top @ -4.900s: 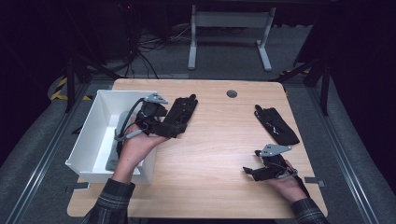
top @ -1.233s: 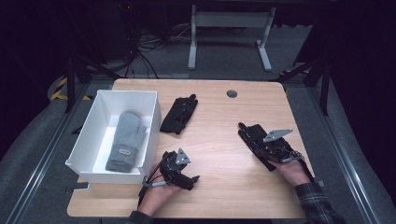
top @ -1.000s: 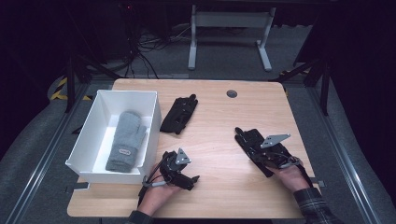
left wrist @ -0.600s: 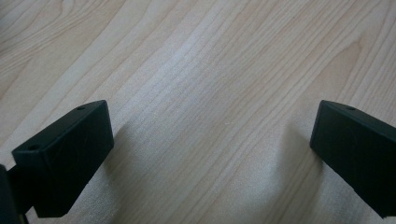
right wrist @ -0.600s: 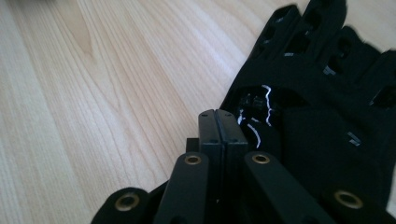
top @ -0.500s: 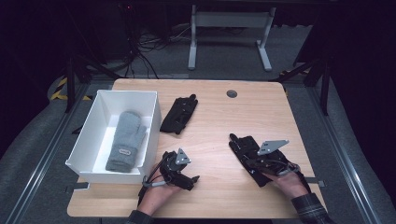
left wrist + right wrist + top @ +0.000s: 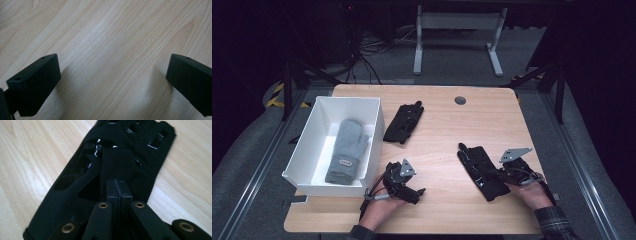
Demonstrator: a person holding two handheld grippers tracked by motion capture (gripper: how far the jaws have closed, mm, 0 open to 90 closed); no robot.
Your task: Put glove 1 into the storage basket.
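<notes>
Dark room, cables on the floor beyond a pale wood table (image 7: 492,115).

High view: white box (image 7: 314,127) sits at the table's left edge with a grey mitten (image 7: 346,150) lying flat inside. One black glove (image 7: 404,121) lies on the wood just beside the box's far right corner, well beyond the left gripper (image 7: 409,189). That gripper rests on the table near the box's front corner, held by the left hand (image 7: 379,207), jaws pointing right. A second black glove (image 7: 482,171) lies flat at the right, its cuff end under the tips of the right gripper (image 7: 499,175); the right hand (image 7: 532,192) holds that gripper from behind. Fingertip detail too small here to judge closure.

Left gripper view: fingers (image 7: 35,83) wide apart, bare wood between them, nothing touching either pad.

Right gripper view: fingers (image 7: 113,192) pressed together, pinching what looks like a fold of the second glove (image 7: 125,160) near its cuff; the pinch point is black on black, so the contact is probable, not certain. Glove stretches away ahead of the tips, flat on the wood, glossy patches on its surface.
</notes>
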